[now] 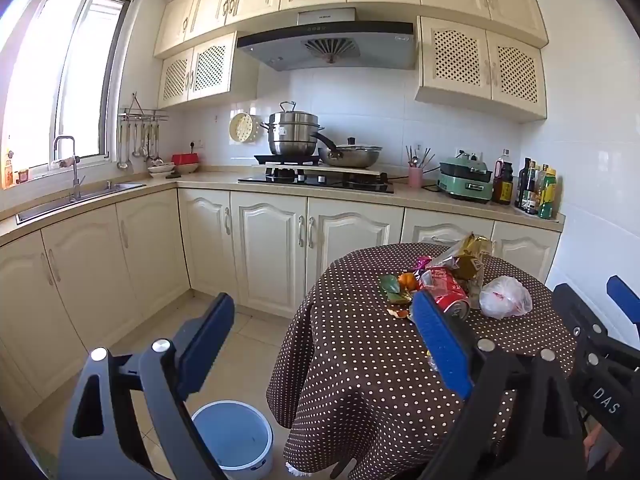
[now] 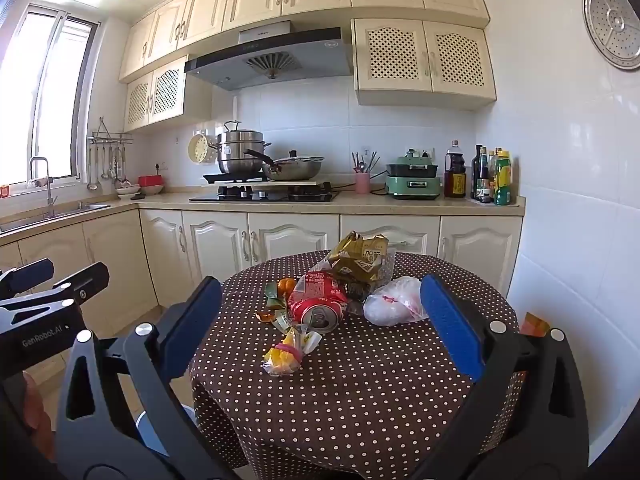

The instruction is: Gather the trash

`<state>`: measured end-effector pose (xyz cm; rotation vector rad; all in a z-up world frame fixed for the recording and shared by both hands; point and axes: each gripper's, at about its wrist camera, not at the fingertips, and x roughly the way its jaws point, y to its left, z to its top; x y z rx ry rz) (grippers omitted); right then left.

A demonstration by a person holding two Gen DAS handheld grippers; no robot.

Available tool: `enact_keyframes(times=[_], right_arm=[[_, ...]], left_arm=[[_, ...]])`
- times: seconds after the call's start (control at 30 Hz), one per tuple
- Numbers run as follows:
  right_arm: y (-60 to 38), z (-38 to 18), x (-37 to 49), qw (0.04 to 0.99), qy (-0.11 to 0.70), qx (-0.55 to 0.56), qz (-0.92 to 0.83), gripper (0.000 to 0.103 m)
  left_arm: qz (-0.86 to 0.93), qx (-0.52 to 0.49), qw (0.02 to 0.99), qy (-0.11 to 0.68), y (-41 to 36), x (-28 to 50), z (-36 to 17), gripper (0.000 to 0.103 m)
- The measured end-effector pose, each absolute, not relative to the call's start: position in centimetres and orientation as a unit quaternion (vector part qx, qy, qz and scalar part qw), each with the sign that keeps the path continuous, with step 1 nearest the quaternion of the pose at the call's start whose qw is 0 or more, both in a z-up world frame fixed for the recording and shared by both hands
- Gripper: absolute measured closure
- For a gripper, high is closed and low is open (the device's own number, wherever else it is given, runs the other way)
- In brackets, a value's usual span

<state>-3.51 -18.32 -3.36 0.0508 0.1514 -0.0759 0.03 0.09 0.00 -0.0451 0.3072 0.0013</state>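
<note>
A pile of trash lies on a round table with a brown polka-dot cloth (image 2: 360,392): a crushed red can (image 2: 318,304), a gold snack bag (image 2: 358,258), a white plastic bag (image 2: 394,302), orange peels (image 2: 286,285) and a small yellow wrapper (image 2: 286,354). The can (image 1: 450,298) and white bag (image 1: 504,298) also show in the left wrist view. A white bin (image 1: 236,436) stands on the floor left of the table. My left gripper (image 1: 324,344) is open and empty above the floor by the table's left edge. My right gripper (image 2: 320,328) is open and empty, short of the pile.
Cream kitchen cabinets (image 2: 256,240) run behind the table, with a stove and pots (image 2: 264,176), a sink (image 1: 80,196) at left and bottles (image 2: 492,176) at right. A white tiled wall (image 2: 568,240) is close to the table's right side.
</note>
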Motion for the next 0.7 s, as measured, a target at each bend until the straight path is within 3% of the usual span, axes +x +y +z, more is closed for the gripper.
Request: enact_keyframes(times=[0.7], right_arm=[[-18.26,-3.5,-2.79,0.996,0.083,0.028,-0.035,0.006]], left_arm=[[0.003,-0.019,0.988,0.156,0.06,0.43,0.04,0.014]])
